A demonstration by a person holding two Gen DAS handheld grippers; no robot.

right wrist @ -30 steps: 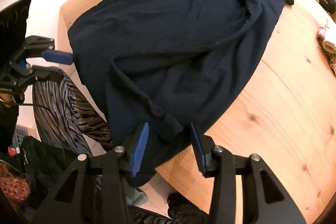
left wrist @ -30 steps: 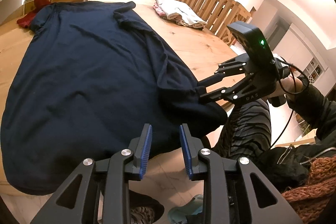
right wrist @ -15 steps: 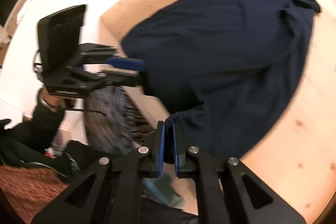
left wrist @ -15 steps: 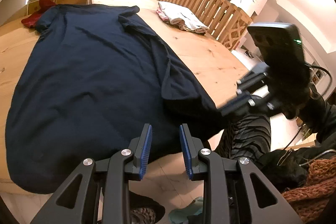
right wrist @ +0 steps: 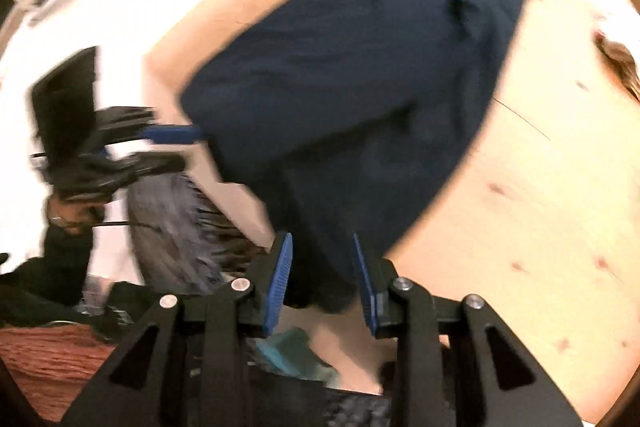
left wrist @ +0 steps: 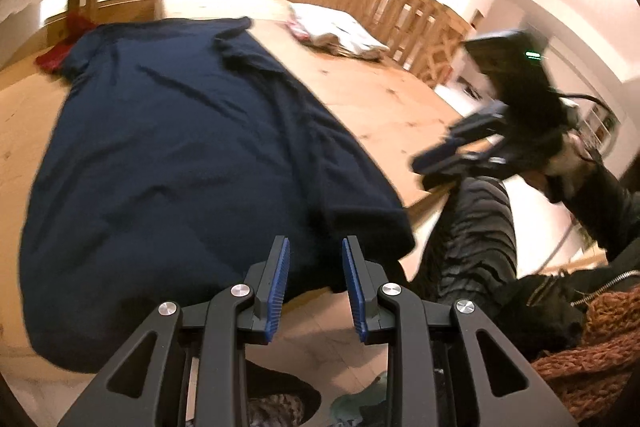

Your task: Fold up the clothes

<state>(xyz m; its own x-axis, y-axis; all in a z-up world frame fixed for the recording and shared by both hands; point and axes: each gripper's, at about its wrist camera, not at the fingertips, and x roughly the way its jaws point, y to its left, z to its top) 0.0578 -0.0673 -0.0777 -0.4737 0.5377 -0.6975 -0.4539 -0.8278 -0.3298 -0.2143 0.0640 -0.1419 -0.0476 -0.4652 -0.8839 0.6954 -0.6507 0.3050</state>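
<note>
Our left gripper [left wrist: 314, 283] hangs part-open and empty over the navy shirt [left wrist: 180, 163] on the table [left wrist: 384, 99]. Our right gripper [right wrist: 322, 279] is opening, hem between its pads but unpressed — only the left view shows the folded pile [left wrist: 340, 33].

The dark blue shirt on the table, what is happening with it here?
A person with a gripper in each hand is folding the dark blue shirt, which lies spread on the wooden table, its near edge hanging over. The right gripper has its jaws opening around that edge; the left gripper hovers open nearby.
</note>
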